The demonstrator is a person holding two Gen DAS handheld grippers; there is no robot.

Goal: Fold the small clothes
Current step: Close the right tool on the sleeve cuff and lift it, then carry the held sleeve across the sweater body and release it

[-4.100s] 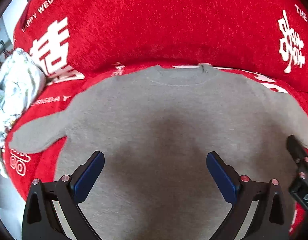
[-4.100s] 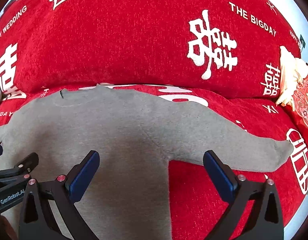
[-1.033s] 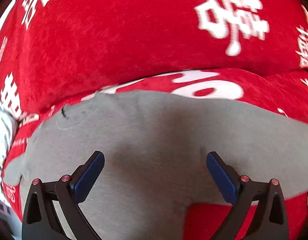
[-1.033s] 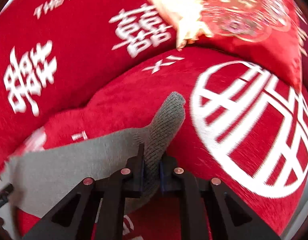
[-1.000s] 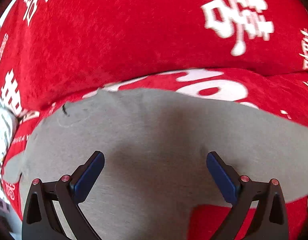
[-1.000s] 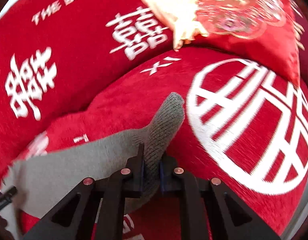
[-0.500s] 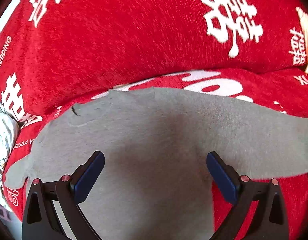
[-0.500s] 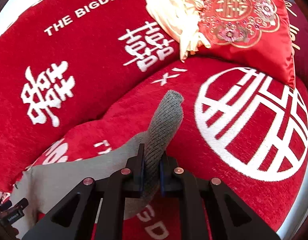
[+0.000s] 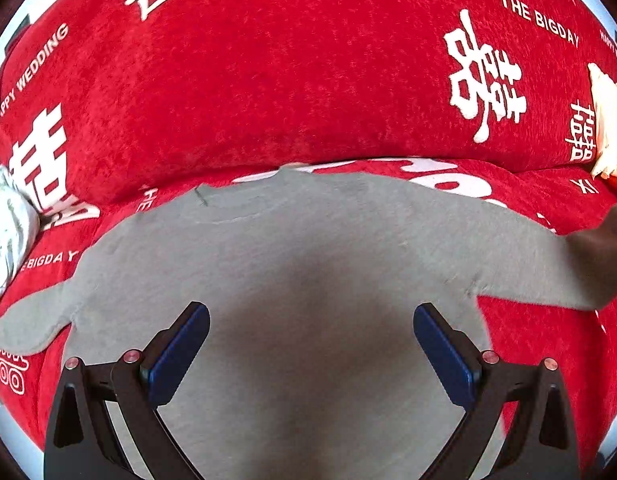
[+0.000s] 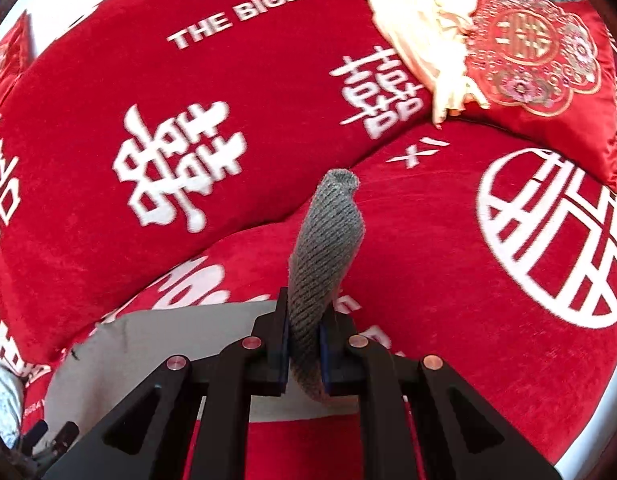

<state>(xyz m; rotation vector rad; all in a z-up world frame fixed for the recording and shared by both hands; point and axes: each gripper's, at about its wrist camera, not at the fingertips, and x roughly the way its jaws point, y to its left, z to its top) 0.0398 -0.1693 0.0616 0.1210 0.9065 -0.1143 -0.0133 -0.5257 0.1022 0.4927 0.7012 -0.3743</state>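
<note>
A small grey sweater (image 9: 300,264) lies flat on a red sofa seat, neckline at the far side, left sleeve (image 9: 32,324) spread to the left. My left gripper (image 9: 310,344) is open and empty, hovering over the sweater's body. My right gripper (image 10: 302,344) is shut on the right sleeve cuff (image 10: 328,248) and holds it lifted off the seat; the ribbed cuff sticks up between the fingers. The lifted sleeve shows at the right edge of the left wrist view (image 9: 596,252). The sweater's body (image 10: 168,340) lies at lower left in the right wrist view.
The red sofa back (image 9: 288,80) with white lettering rises behind the sweater. A red embroidered cushion (image 10: 540,60) and a cream cloth (image 10: 428,28) sit at the right end. A white patterned cloth (image 9: 4,236) lies at the left end.
My right gripper, shut on the cuff, has raised the sleeve higher off the seat and carried it leftward. The left gripper stays open and has shifted slightly left over the sweater.
</note>
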